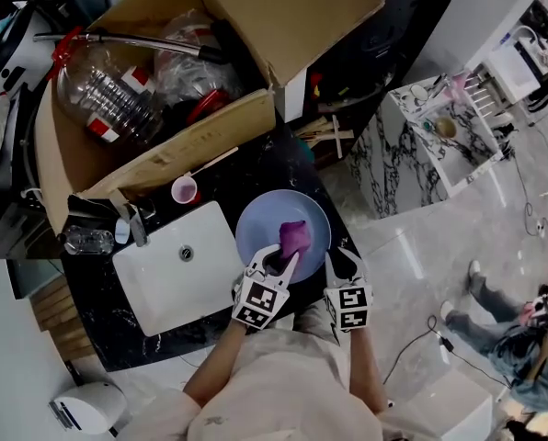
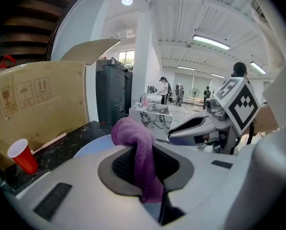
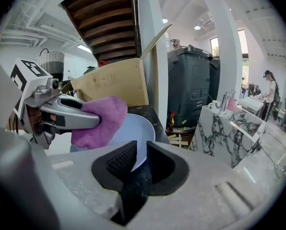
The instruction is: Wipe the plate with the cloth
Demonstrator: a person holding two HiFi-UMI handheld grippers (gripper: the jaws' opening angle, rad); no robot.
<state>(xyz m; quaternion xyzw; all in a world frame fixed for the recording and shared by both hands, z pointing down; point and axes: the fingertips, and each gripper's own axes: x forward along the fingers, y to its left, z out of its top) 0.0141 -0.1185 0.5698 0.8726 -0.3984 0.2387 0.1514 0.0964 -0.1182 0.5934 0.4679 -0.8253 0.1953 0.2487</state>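
Note:
A pale blue plate (image 1: 260, 219) lies on the black counter, just right of the white sink (image 1: 173, 274). A purple cloth (image 1: 294, 236) rests on the plate's middle, and my left gripper (image 1: 282, 261) is shut on it. In the left gripper view the cloth (image 2: 140, 152) bulges up out of the jaws and hangs down between them. My right gripper (image 1: 334, 263) is shut on the plate's near right rim. In the right gripper view the plate (image 3: 133, 135) edge runs between the jaws, with the cloth (image 3: 97, 121) pressed on the plate to the left.
A big open cardboard box (image 1: 164, 154) with plastic bottles stands behind the sink. A small pink cup (image 1: 184, 189) and a wooden stick lie near the box. The faucet (image 1: 131, 220) is at the sink's left back. The counter's edge drops to the floor right of the plate.

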